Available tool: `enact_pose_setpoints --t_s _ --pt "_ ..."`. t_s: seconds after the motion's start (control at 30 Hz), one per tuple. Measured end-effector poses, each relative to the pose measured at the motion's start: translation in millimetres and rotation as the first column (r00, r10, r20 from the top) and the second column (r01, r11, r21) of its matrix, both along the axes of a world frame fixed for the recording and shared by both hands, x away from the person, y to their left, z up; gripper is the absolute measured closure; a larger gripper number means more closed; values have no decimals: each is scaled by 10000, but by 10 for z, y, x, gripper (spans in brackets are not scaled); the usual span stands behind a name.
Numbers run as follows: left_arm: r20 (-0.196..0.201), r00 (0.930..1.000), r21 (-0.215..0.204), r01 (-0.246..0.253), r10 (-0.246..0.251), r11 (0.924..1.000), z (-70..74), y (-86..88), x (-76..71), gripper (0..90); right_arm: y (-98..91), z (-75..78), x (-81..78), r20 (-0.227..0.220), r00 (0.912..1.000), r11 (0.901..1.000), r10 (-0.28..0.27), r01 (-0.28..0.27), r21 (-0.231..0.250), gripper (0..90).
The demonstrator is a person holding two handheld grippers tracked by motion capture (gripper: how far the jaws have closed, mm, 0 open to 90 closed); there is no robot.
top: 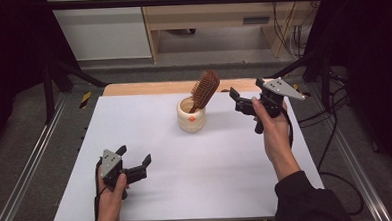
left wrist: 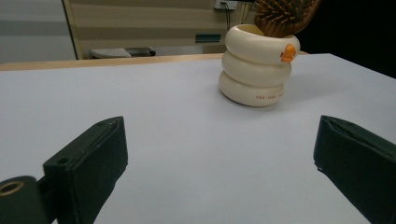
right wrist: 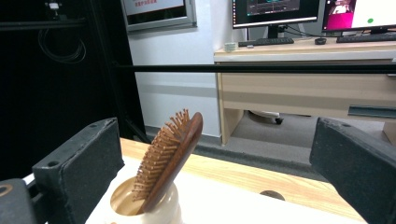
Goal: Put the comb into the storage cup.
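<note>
White tabletop [top: 187,181], lit, dark curtains around. Jaws of right gripper [top: 239,101] spread wide, grasping nothing, raised just right of cream holder [top: 191,115] and aimed at wooden hairbrush [top: 203,90] — probably lined up for a pinch. Brush handle-down inside holder, head leaning out, so easy to reach. Left gripper [top: 135,162] likewise released, low, well in front-left of holder, seemingly waiting.
</note>
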State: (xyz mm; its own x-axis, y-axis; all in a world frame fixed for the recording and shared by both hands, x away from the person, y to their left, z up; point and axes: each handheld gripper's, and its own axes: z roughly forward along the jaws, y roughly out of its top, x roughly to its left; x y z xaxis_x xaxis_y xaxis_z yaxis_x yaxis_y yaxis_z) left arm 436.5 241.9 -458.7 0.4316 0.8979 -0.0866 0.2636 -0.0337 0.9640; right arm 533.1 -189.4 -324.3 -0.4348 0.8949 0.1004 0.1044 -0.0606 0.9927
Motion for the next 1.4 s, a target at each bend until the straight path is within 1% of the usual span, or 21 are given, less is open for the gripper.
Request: enact_pose_setpoints --t_s 0.07,0.23,0.27,0.37,0.43,0.53,0.63,0.77,0.83,0.93,1.03,1.1,1.13,1.17,1.23,1.3,1.4 --pt "-16 10000 -64 -68 68 10000 16 57 -11 32 -18 -9 -24 -14 10000 10000 0 0 6 26" --pt "64 9993 -408 -355 358 9985 62 219 -39 31 -54 -33 -88 -4 9999 9999 127 -127 -44 25" --pt "77 9992 -414 -387 391 9984 73 247 -38 32 -60 -35 -95 -5 9999 9999 147 -147 -48 25" --pt "251 9993 -388 -265 275 9989 101 309 -37 31 -88 -36 -124 24 9997 9997 253 -252 -57 23" --pt "282 9992 -418 -281 293 9987 112 330 -50 32 -114 -36 -147 46 9996 9996 283 -282 -31 23" --pt "370 9991 -180 -184 190 9997 117 353 -97 31 -148 -36 -184 104 9991 9990 422 -421 -122 22" --pt "408 9990 -235 -163 172 9996 128 372 -153 31 -191 -41 -221 100 9990 9988 429 -427 -233 22" --pt "521 9986 -131 -93 100 9999 149 374 -245 31 -268 -64 -292 40 9994 9988 356 -354 -351 22" --pt "484 9988 -81 26 -22 10000 152 378 -291 31 -307 -76 -332 43 9995 9989 298 -296 -367 23" --pt "432 9989 -92 169 -165 9998 148 388 -365 31 -369 -99 -400 55 9995 9982 310 -307 -523 23" --pt "558 9982 -102 228 -222 9997 163 407 -428 31 -431 -125 -452 50 9996 9984 280 -277 -489 22" --pt "629 9978 -131 195 -187 9997 166 414 -446 31 -479 -145 -480 66 9996 9984 267 -264 -499 22" --pt "685 9976 -124 148 -139 9998 169 417 -446 31 -490 -149 -492 29 9996 9987 270 -269 -424 22" --pt "864 9963 -165 50 -36 9999 176 423 -451 32 -512 -158 -502 60 9996 9985 263 -260 -474 23" --pt "1048 9945 -221 -61 84 9997 188 436 -462 32 -552 -163 -532 54 9997 9985 247 -244 -489 23" --pt "1073 9941 -305 -129 161 9995 185 455 -475 32 -597 -166 -572 92 9997 9986 230 -225 -489 23" --pt "994 9941 -563 -371 426 9977 177 479 -472 32 -656 -175 -633 110 9998 9985 191 -185 -517 22"
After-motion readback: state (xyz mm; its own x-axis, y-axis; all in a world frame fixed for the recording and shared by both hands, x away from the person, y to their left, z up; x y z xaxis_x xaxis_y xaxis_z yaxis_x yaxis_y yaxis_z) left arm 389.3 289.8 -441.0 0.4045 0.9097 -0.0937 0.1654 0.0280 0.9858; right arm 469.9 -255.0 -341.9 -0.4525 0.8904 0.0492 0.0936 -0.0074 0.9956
